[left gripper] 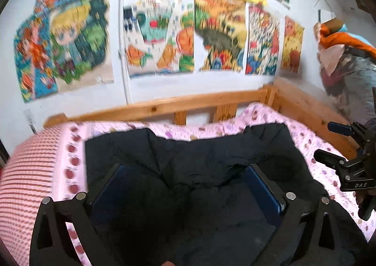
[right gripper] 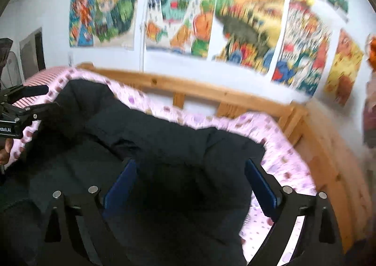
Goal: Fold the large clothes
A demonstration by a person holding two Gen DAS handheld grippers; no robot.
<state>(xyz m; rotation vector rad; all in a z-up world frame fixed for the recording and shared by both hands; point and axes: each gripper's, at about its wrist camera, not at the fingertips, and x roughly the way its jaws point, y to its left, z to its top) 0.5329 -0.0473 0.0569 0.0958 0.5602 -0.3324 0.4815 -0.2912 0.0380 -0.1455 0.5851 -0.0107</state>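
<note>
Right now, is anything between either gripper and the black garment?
Nothing visible. The black garment lies spread on the pink sheet, directly beneath the open left gripper and open right gripper, with no other item on top of it.

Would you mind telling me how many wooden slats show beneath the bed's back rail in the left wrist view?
2 slats under the back rail: one left, one right, both above the pink sheet. The dark garment and bedding may hide others.

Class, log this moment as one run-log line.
step: fold | garment: spread on bed | left tool: open above it | right tool: open above it
</note>
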